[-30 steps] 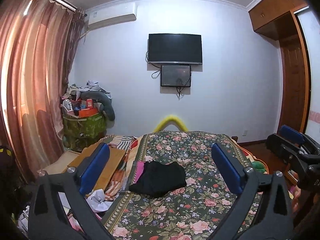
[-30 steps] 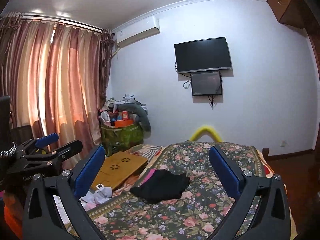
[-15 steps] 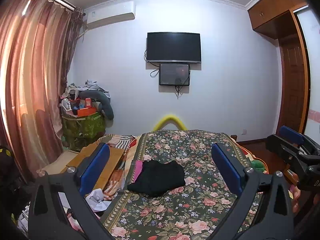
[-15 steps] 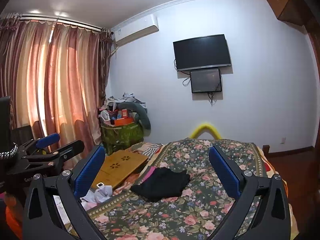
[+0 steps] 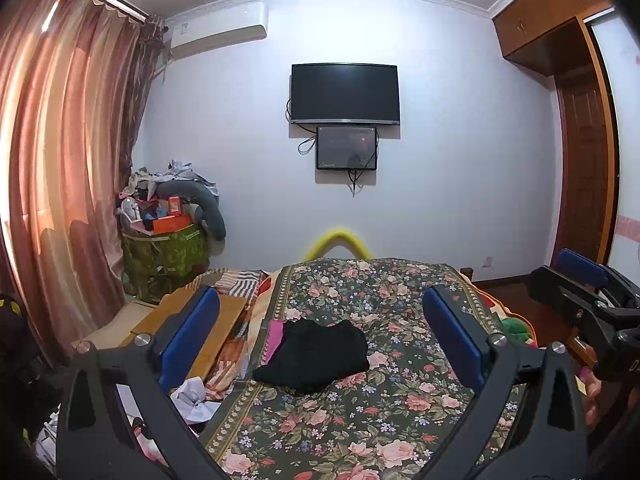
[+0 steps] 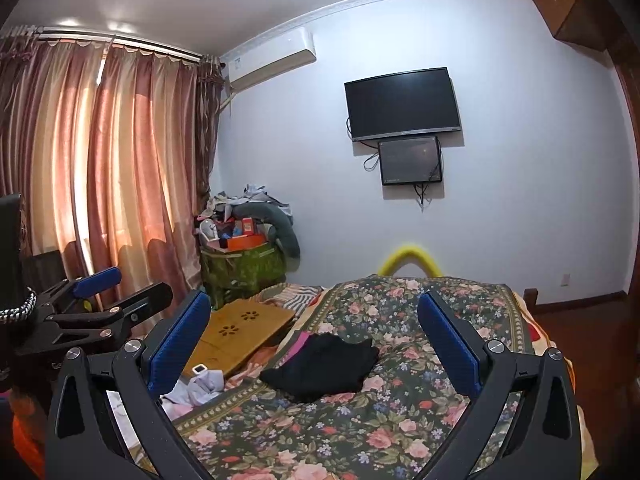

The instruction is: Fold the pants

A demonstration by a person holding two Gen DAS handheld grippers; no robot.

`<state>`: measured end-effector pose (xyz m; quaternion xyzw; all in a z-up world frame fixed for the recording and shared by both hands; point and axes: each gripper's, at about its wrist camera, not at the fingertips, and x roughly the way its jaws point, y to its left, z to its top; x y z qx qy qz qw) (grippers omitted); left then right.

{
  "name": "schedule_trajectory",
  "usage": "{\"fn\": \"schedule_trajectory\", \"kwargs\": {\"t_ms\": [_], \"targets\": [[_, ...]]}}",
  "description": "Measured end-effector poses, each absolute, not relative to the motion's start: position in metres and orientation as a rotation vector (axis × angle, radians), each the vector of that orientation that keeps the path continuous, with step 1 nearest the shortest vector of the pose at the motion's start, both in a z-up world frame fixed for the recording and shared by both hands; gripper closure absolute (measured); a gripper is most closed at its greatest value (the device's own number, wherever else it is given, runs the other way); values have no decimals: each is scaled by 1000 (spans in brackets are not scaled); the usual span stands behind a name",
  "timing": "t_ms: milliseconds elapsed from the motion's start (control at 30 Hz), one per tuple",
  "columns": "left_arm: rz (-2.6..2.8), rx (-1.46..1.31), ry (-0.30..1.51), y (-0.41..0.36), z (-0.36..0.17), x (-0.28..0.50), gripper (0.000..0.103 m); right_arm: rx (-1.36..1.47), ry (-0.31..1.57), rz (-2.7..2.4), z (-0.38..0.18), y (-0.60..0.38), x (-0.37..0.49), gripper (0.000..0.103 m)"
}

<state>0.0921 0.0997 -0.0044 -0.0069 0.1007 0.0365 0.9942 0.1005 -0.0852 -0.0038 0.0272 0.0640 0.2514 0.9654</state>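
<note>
Black crumpled cloth pants (image 5: 316,356) lie on the floral quilted bedspread (image 5: 384,412), towards its left edge. Left of the bed: a flat wooden lap desk (image 6: 240,330); behind it, a green loaded storage box (image 5: 166,254). Beyond the bed, a wall-mounted black flat television (image 5: 345,94).

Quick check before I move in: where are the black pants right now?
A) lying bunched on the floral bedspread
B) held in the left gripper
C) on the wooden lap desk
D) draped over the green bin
A: the black pants lie in a heap on the floral bedspread, with both grippers open and clear of them.
</note>
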Motion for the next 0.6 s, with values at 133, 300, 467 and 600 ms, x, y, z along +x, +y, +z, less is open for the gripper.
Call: {"fn": "schedule_trajectory", "kwargs": {"t_ms": [133, 300, 467, 600], "targets": [[72, -13, 202, 100, -4, 92, 0, 53, 131, 505, -4, -85, 101, 0], [67, -13, 204, 100, -5, 93, 0, 57, 131, 505, -4, -86, 100, 0], [56, -15, 206, 101, -5, 95, 0, 57, 134, 506, -4, -86, 100, 0], [51, -16, 205, 102, -5, 95, 0, 56, 133, 506, -3, -85, 100, 0]]}}
